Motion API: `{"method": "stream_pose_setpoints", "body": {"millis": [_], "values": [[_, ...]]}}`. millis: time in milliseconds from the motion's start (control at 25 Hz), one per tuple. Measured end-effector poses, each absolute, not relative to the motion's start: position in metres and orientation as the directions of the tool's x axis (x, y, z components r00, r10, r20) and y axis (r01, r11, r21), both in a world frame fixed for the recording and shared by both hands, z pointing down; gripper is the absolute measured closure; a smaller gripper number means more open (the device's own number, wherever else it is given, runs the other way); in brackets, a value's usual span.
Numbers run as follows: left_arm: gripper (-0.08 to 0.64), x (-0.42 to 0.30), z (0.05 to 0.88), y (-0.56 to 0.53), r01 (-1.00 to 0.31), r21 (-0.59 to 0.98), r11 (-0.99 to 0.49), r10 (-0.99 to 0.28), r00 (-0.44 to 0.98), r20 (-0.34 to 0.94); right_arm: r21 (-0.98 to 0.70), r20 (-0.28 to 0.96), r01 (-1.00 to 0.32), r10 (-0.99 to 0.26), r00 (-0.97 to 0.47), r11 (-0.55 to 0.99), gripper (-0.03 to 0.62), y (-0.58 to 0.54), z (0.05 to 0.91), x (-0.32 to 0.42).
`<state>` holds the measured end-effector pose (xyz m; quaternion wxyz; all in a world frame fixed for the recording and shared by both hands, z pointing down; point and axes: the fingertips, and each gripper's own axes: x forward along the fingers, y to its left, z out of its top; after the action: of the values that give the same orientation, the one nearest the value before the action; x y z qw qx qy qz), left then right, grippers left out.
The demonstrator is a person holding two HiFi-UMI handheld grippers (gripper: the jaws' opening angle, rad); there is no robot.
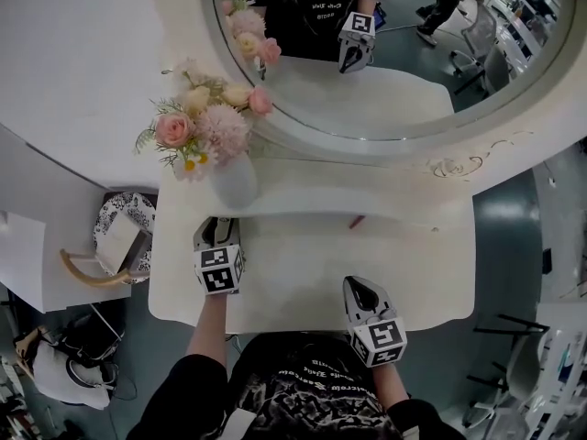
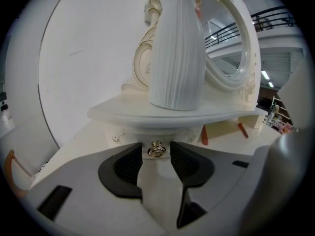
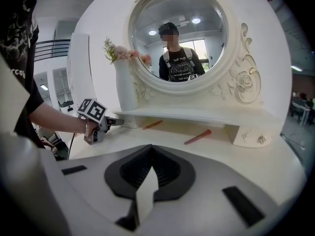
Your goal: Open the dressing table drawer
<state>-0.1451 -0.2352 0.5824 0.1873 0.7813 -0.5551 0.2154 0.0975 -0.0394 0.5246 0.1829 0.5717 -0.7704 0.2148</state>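
Two grippers. Left gripper [image 2: 156,157] jaws apart, flanking gold knob [image 2: 156,150] of small drawer [image 2: 118,136] under vase [image 2: 177,48] shelf. Right gripper [image 3: 150,156] closed, empty. Knob hard, tiny, probably slick: pinch squarely. Drawer likely light.

Large indoor hall: dressing table [image 1: 303,269], balcony railing [image 2: 279,16]
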Motion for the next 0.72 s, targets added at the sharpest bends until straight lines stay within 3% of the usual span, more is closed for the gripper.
{"method": "stream_pose_setpoints", "body": {"millis": [280, 720], "values": [[0.445, -0.1451, 0.5857, -0.2341, -0.953, 0.028, -0.302, -0.779, 0.264, 0.568, -0.114, 0.528, -0.958, -0.801, -0.283, 0.264, 0.581, -0.0393, 0.5265, 0.0931], [0.453, -0.145, 0.5861, -0.2313, -0.949, 0.045, -0.313, -0.757, 0.278, 0.591, -0.103, 0.529, -0.96, -0.803, -0.274, 0.26, 0.582, -0.0338, 0.5256, 0.0953]]}}
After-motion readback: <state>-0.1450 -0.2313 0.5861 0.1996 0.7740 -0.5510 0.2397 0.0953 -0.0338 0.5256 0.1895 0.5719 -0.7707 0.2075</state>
